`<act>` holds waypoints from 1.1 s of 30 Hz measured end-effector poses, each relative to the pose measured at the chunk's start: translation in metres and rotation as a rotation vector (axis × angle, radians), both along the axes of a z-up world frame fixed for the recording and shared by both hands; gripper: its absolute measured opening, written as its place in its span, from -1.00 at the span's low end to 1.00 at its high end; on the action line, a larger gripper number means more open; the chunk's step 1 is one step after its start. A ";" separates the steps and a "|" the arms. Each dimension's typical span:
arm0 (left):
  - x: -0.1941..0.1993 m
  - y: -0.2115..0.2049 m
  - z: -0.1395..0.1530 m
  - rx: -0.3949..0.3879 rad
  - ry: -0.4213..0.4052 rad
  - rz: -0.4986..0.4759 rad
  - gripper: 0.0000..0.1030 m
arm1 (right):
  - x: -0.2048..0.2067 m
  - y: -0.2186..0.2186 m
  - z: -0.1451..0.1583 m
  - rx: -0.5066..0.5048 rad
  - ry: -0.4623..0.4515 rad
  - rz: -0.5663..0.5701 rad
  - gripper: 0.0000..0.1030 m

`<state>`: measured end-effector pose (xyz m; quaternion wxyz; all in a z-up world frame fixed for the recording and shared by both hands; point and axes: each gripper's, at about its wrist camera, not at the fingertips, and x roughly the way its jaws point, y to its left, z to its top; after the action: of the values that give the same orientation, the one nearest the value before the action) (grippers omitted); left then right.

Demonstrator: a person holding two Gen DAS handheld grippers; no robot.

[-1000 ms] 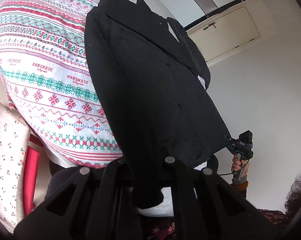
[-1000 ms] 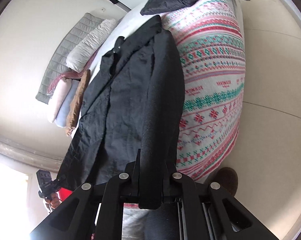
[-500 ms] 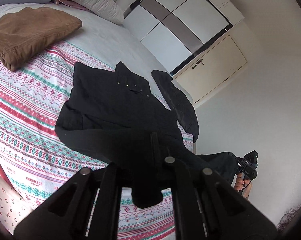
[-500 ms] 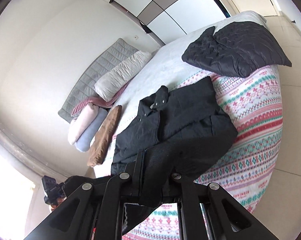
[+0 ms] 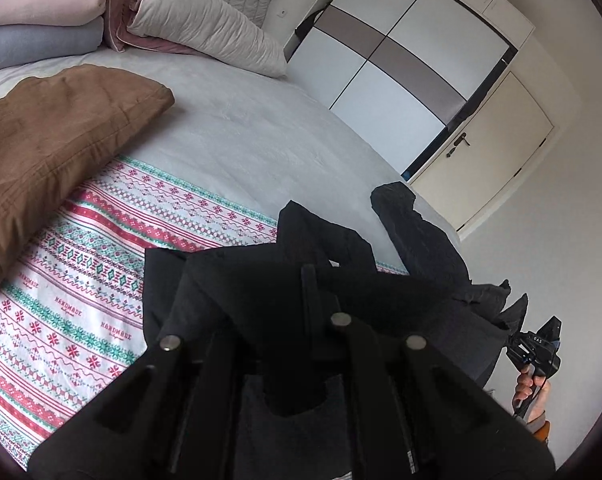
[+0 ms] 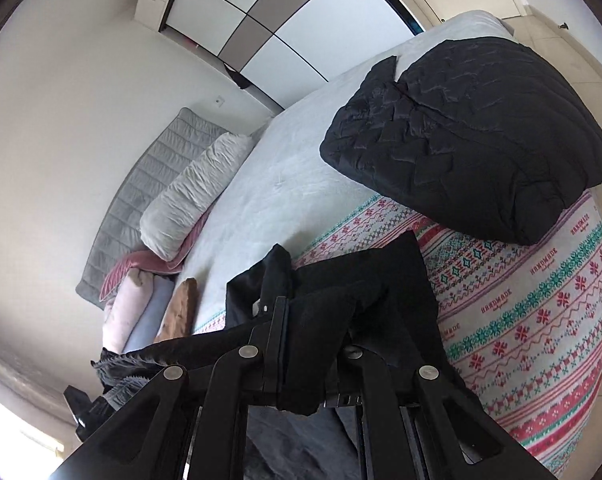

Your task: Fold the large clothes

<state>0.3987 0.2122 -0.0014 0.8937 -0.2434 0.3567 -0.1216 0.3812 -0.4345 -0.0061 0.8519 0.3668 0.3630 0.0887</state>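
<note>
A black jacket (image 5: 301, 280) is held up by its hem over the patterned blanket (image 5: 81, 304) on the bed, its upper part resting on the blanket. My left gripper (image 5: 297, 344) is shut on one part of the hem. My right gripper (image 6: 313, 344) is shut on another part of the jacket's (image 6: 361, 292) hem; it also shows at the right edge of the left wrist view (image 5: 535, 350). The hem stretches between the two grippers.
A folded brown garment (image 5: 53, 140) lies at the left of the bed. A folded black quilted jacket (image 6: 473, 136) lies at the right. Pillows (image 5: 205, 28) and a grey headboard (image 6: 149, 184) are at the head. A wardrobe (image 5: 397, 76) and door (image 5: 489, 140) stand behind.
Both grippers have carried the jacket's hem up and forward toward the collar. The jacket, which lay flat and long, is now doubled over, and the views tilt up toward the head of the bed.
</note>
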 end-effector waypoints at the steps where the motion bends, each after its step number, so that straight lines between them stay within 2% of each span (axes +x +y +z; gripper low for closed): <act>1: 0.014 -0.001 -0.013 0.002 0.015 0.011 -0.82 | 0.017 -0.001 -0.013 0.004 0.019 -0.006 -0.81; 6: 0.066 -0.003 -0.089 0.014 0.132 0.064 -0.76 | 0.077 -0.005 -0.085 0.049 0.131 -0.031 -0.77; 10: 0.084 -0.008 -0.140 0.038 0.221 0.059 -0.73 | 0.102 -0.003 -0.136 0.059 0.232 -0.050 -0.74; 13: 0.081 -0.008 -0.145 0.034 0.244 0.045 -0.63 | 0.104 -0.005 -0.149 0.080 0.243 -0.039 -0.72; 16: 0.070 -0.007 -0.125 0.053 0.227 0.008 -0.48 | 0.099 -0.010 -0.134 0.081 0.229 0.006 -0.65; 18: 0.060 -0.004 -0.109 0.061 0.203 -0.015 -0.09 | 0.093 -0.014 -0.116 0.063 0.194 0.010 -0.47; 19: 0.054 -0.002 -0.099 0.072 0.180 -0.012 0.37 | 0.089 -0.017 -0.105 0.037 0.170 -0.003 -0.12; 20: 0.046 0.000 -0.089 0.094 0.146 0.003 0.66 | 0.083 -0.021 -0.093 -0.001 0.136 -0.029 0.27; 21: 0.040 0.003 -0.079 0.114 0.099 0.015 0.67 | 0.076 -0.023 -0.081 -0.043 0.091 -0.054 0.37; 23: 0.030 0.006 -0.066 0.161 0.031 -0.010 0.67 | 0.070 -0.022 -0.063 -0.139 0.032 -0.057 0.40; 25: 0.033 0.004 -0.068 0.261 0.032 -0.027 0.68 | 0.070 -0.009 -0.056 -0.250 0.018 -0.007 0.40; 27: 0.046 0.000 -0.083 0.368 0.090 -0.031 0.68 | 0.077 0.014 -0.060 -0.374 0.040 0.069 0.40; 30: 0.068 -0.005 -0.116 0.434 0.198 -0.046 0.67 | 0.095 0.055 -0.084 -0.576 0.104 0.193 0.40; 31: 0.075 -0.008 -0.129 0.444 0.232 -0.048 0.58 | 0.102 0.068 -0.095 -0.651 0.137 0.213 0.40; 32: 0.080 -0.010 -0.139 0.447 0.268 -0.051 0.33 | 0.110 0.080 -0.109 -0.727 0.183 0.217 0.37; 33: 0.081 -0.012 -0.146 0.443 0.280 -0.050 0.19 | 0.114 0.088 -0.121 -0.772 0.211 0.213 0.29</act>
<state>0.4799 0.2007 -0.1474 0.8638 -0.0472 0.5008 -0.0276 0.4956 -0.3469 -0.1275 0.8712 -0.0123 0.4908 -0.0044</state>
